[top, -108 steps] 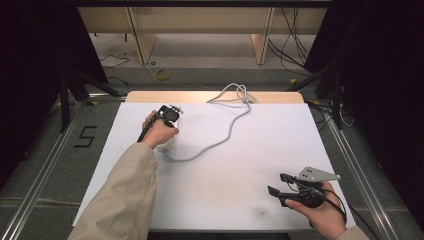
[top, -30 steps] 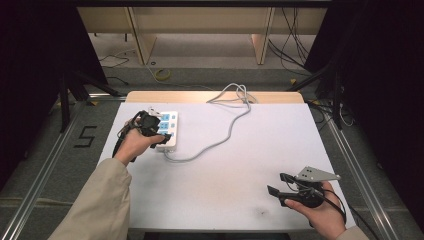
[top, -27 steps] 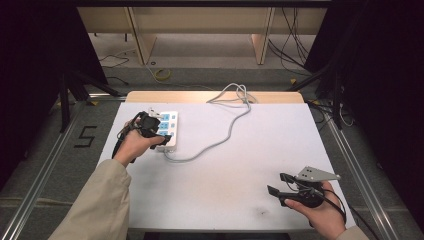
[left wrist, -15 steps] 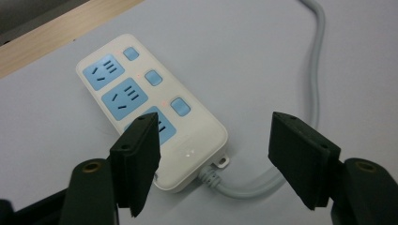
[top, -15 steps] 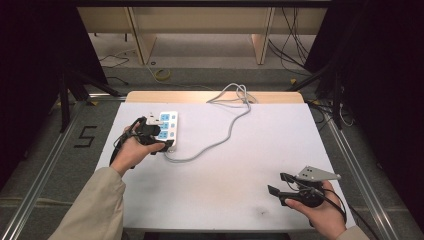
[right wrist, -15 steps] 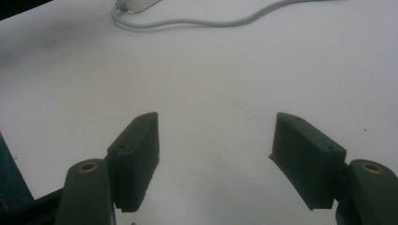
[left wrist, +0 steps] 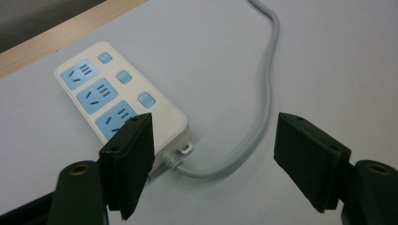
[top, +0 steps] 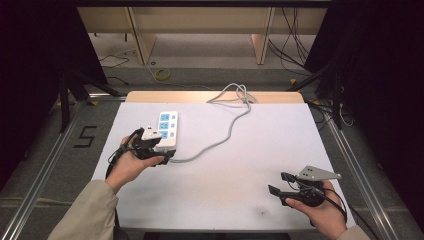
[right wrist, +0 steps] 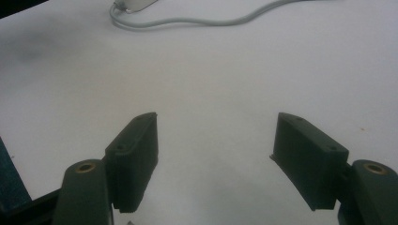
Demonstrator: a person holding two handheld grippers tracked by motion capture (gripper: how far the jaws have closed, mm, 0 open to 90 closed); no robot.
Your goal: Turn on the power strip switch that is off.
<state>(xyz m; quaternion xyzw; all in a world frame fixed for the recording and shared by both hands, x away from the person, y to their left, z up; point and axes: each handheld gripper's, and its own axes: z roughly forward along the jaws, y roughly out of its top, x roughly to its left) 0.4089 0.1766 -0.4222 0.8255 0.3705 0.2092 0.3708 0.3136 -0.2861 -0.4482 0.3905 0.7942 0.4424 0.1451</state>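
Since the picture half a second earlier, the left hand (top: pixel 131 162) has drawn back toward the person and slightly down the table, so all three sockets of the white plastic power strip with blue socket faces (top: pixel 165 129) now show from above; over three seconds ago the hand covered it entirely. The right side has not shifted.

The power strip lies flat on the white table top (top: pixel 240 165), in its far-left part, long axis running away from the person. Its grey round cable (top: pixel 220 141) leaves the near end, curves right across the table and ends in a loose coil at the far wooden edge. In the left gripper view the strip (left wrist: pixel 117 96) shows three blue sockets and three small blue switches; its nearest corner is hidden behind one black jaw.

The left gripper (left wrist: pixel 213 161) has its jaws wide apart with nothing between them but bare table and a bend of cable (left wrist: pixel 263 117) farther off. From above, this gripper (top: pixel 147 145) sits just beside the strip's near end; whether it touches it is hard to make out.

The right gripper (top: pixel 280 187) rests low at the near-right of the table, well apart from the strip, its grey three-cornered plate on top. In its own view the gripper (right wrist: pixel 216 161) is spread wide over empty surface, and the cable (right wrist: pixel 202 18) is cut off at the top edge.
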